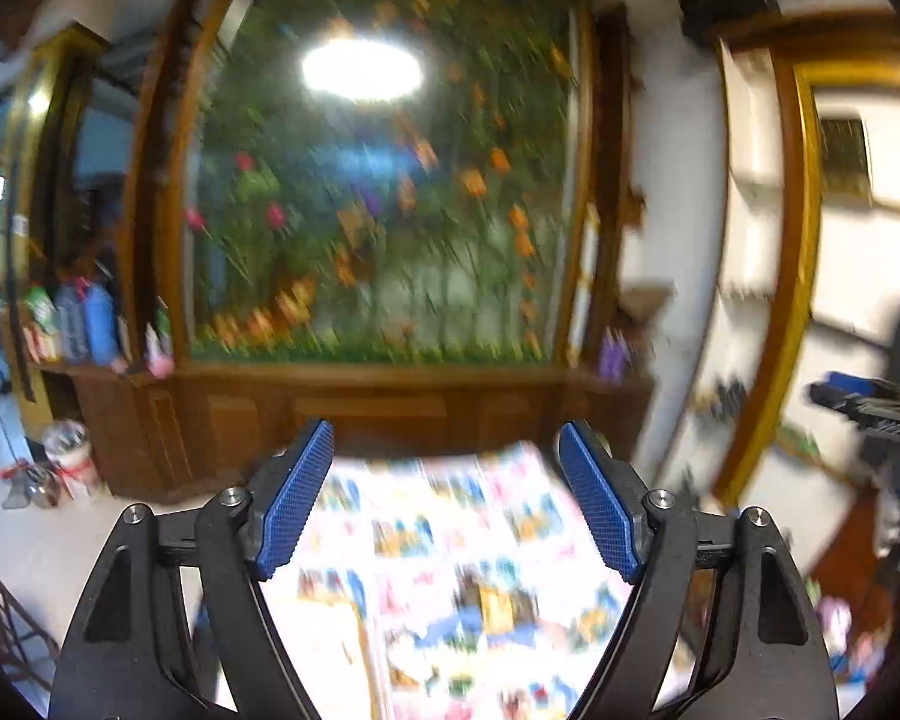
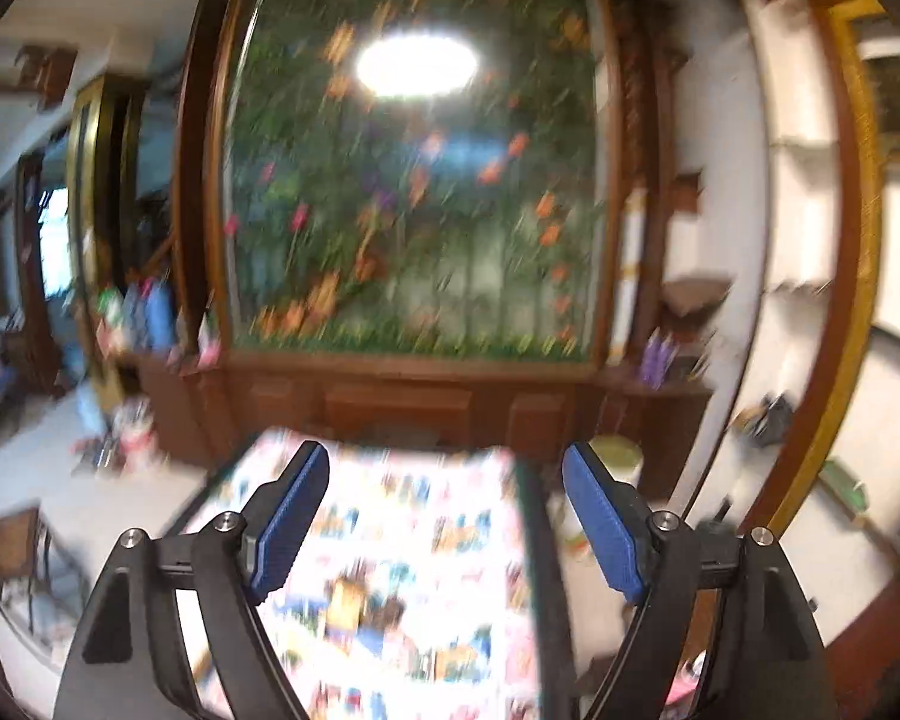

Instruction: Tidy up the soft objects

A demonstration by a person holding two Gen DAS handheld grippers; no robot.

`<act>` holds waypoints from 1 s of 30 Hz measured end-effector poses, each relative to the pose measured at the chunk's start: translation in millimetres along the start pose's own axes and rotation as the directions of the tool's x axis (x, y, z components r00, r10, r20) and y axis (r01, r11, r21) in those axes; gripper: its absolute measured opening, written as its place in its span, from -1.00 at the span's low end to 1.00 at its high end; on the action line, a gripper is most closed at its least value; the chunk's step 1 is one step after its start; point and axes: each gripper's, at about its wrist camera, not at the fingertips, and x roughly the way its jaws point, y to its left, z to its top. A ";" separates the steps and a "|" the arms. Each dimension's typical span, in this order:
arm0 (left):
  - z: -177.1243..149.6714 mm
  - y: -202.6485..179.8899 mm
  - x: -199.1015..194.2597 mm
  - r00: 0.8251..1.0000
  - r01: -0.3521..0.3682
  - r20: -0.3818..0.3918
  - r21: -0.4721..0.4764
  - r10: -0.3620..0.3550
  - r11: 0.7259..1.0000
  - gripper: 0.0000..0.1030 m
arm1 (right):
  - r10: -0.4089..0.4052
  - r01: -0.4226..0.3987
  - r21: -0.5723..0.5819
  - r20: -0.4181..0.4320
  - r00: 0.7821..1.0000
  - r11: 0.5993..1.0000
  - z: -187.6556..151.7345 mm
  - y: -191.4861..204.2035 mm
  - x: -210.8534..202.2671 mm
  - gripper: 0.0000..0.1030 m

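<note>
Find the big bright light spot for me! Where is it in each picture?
Left wrist view: the light spot is upper middle, slightly left, on the flower panel.
Right wrist view: the light spot is upper middle, on the same flower panel.
Shared landmark: the colourful cloth at the bottom.

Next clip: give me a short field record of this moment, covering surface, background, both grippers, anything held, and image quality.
surface: table with patterned cloth, colourful cartoon print
background: large framed floral panel on a wooden cabinet; bottles at its left end
left gripper: jaws open, nothing between them
right gripper: jaws open, nothing between them
soft objects: none identifiable
image quality: both views motion-blurred
</note>
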 end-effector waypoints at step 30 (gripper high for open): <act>-281.2 21.1 303.5 0.855 0.124 -0.507 -0.003 -0.109 0.992 0.53 | 0.344 -0.448 -0.040 -0.581 0.738 0.893 -337.3 109.8 307.4 -0.29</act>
